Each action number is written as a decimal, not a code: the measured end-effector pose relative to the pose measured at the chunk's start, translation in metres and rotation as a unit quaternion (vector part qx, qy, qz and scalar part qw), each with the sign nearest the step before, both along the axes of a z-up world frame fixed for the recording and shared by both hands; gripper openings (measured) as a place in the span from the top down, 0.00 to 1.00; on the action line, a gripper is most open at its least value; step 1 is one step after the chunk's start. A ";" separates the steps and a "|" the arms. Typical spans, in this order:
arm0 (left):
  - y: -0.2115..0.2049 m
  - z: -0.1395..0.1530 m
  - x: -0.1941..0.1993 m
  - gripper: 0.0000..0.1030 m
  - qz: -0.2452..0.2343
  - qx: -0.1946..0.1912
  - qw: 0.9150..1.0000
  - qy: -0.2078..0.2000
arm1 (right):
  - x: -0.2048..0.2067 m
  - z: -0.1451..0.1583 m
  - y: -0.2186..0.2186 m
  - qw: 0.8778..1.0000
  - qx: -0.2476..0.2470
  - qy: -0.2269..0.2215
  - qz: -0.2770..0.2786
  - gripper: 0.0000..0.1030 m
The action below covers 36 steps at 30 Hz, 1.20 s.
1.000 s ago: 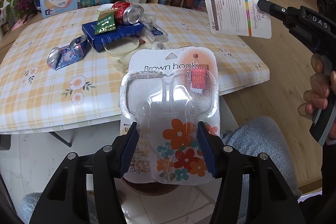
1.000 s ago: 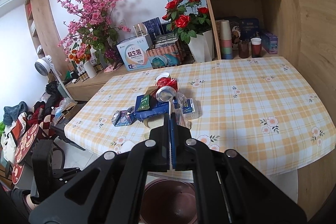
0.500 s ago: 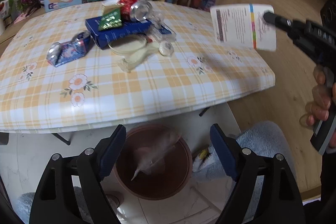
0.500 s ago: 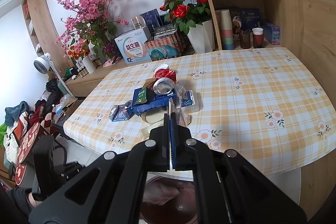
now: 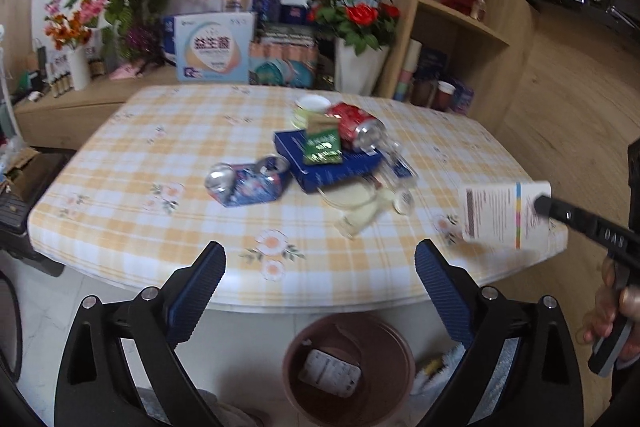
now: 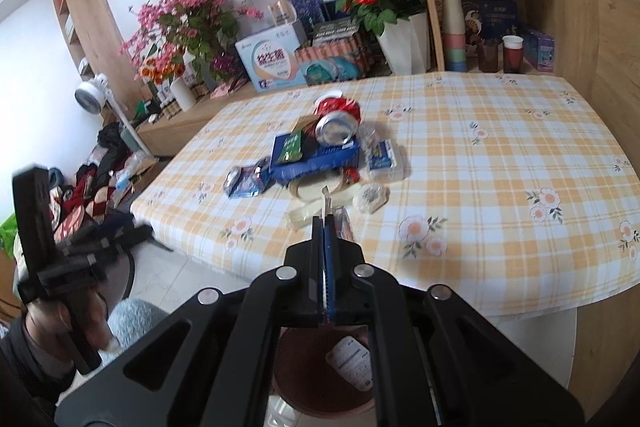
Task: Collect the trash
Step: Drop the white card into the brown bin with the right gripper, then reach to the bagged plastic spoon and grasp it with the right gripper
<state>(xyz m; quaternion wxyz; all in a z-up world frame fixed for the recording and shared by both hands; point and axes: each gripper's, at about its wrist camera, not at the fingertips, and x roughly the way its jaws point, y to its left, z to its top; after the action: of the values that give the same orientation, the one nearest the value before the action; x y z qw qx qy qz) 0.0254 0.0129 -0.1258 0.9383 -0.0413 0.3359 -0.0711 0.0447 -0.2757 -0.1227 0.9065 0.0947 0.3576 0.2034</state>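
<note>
My left gripper point(image 5: 320, 251) hangs in front of the table edge, its jaws opening wide with nothing between them. Below it stands a brown bin point(image 5: 292, 379) with a flat hook package point(image 5: 330, 373) lying inside. My right gripper point(image 6: 322, 225) is shut on a white printed card point(image 5: 500, 215), held over the table's front right corner and seen edge-on point(image 6: 325, 201) in the right wrist view. On the checked tablecloth point(image 5: 160, 147) lie a crushed red can point(image 5: 354, 131), a green sachet point(image 5: 322, 147), a blue box point(image 5: 344, 169), a crushed blue can point(image 5: 248, 183) and clear wrappers point(image 5: 360, 205).
Flower vases, boxes and a wooden shelf with cups point(image 6: 456, 35) line the far side of the table. A grey fluffy cushion point(image 6: 132, 315) sits on the floor beside the bin. Clothes and a fan point(image 6: 90, 95) clutter the left side of the room.
The left jaws opened and the hook package dropped from them into the bin. The left gripper then rose and tipped up toward the table. The right gripper sank a little with the card.
</note>
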 end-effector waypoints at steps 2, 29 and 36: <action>0.008 0.005 -0.004 0.08 0.014 0.004 1.000 -0.010 | -0.004 -0.005 0.004 1.000 -0.001 0.010 0.007 0.95; 0.032 -0.014 -0.016 0.07 0.052 -0.007 0.999 -0.002 | -0.014 -0.087 0.047 0.989 -0.049 0.130 0.045 0.94; 0.031 -0.015 -0.015 0.07 0.052 -0.002 0.999 -0.002 | -0.012 -0.079 0.037 0.993 -0.051 0.107 0.018 0.93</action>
<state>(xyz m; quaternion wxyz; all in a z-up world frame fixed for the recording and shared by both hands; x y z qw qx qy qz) 0.0103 0.0439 -0.1406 0.9414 -0.0607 0.3310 -0.0230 0.0323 -0.2385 -0.2017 0.8626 0.0631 0.4644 0.1902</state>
